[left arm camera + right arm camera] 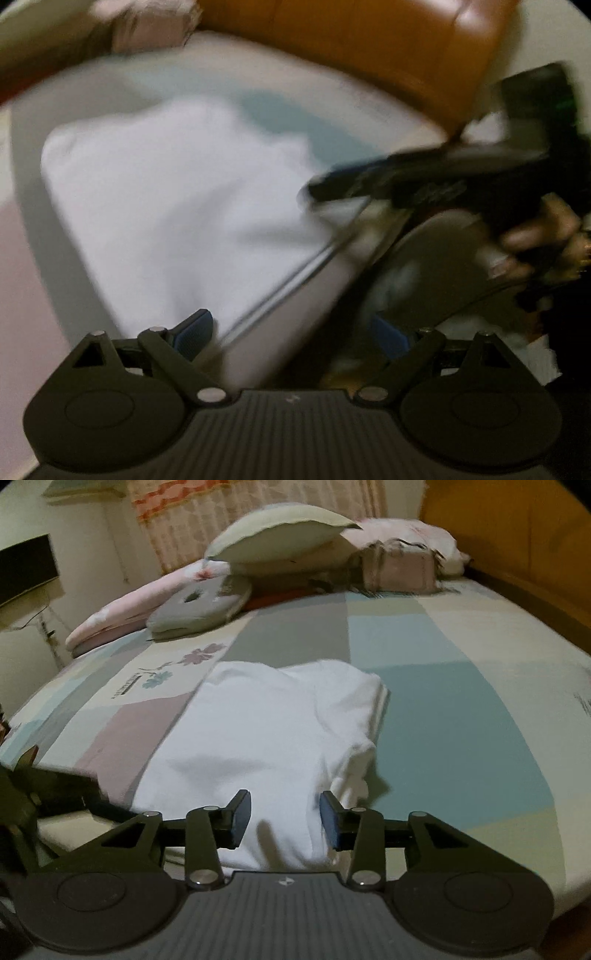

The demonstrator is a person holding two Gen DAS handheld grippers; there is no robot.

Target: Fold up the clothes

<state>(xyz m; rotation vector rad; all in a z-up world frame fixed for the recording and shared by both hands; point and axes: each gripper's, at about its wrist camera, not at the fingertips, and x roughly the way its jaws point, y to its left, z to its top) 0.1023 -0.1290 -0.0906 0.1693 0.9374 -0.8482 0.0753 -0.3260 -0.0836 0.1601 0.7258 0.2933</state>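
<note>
A folded white garment (pixel 273 731) lies flat on the patchwork bed sheet (pixel 461 716). In the right wrist view my right gripper (pixel 285 819) hovers over the garment's near edge. Its blue pads (pixel 239 818) stand apart with white cloth showing in the gap, and neither pad presses on it. The left wrist view is blurred. There the white garment (pixel 177 206) fills the middle, and my left gripper (pixel 295 334) stands wide open over its near edge, gripping nothing. The right gripper (pixel 399 181) reaches in from the right, held by a hand (pixel 535 236).
Pillows (pixel 280 535), a grey cushion (pixel 199 605) and a folded pink blanket (pixel 399 568) are piled at the bed's far end. An orange-brown wooden bed frame (pixel 517 535) runs along the right side. A curtain (pixel 258 502) hangs behind.
</note>
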